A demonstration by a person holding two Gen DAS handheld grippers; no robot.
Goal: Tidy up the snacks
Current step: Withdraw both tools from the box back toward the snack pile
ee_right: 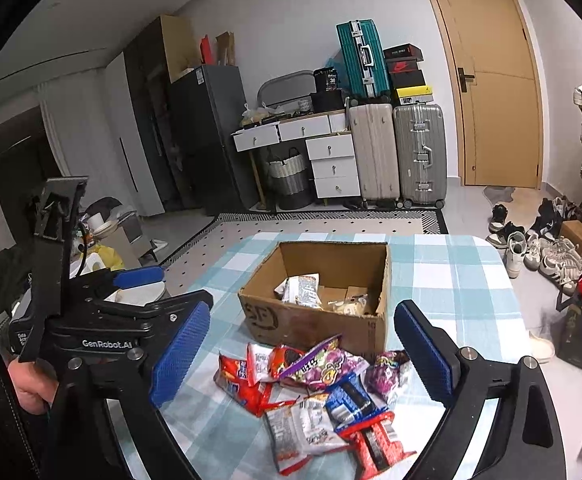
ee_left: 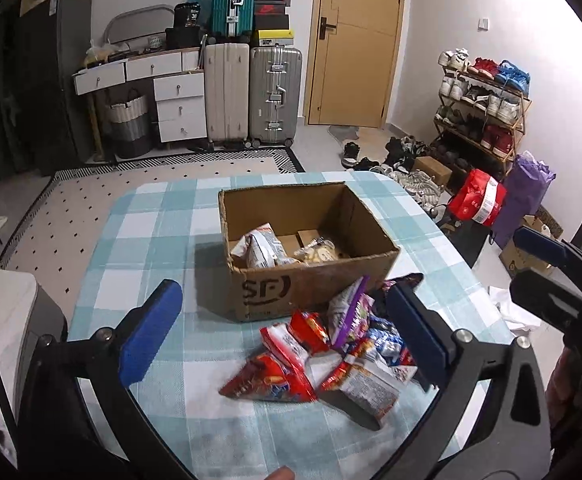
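Observation:
An open cardboard box (ee_left: 311, 288) marked SF stands on the checked tablecloth and holds a white snack bag (ee_left: 263, 250) and a pale packet (ee_left: 319, 254); it also shows in the right wrist view (ee_right: 311, 320). A pile of snack packets (ee_left: 331, 356) lies in front of it, red, purple and blue ones (ee_right: 319, 396). My left gripper (ee_left: 283, 320) is open and empty above the pile. My right gripper (ee_right: 303, 348) is open and empty above the pile too. The left gripper also shows at the left of the right wrist view (ee_right: 159, 292).
The table (ee_left: 163, 232) has a blue and white checked cloth. Behind it are a patterned rug, suitcases (ee_left: 251, 96), a white drawer unit (ee_left: 171, 96), a door and a shoe rack (ee_left: 483, 108). Bags and shoes lie on the floor at right.

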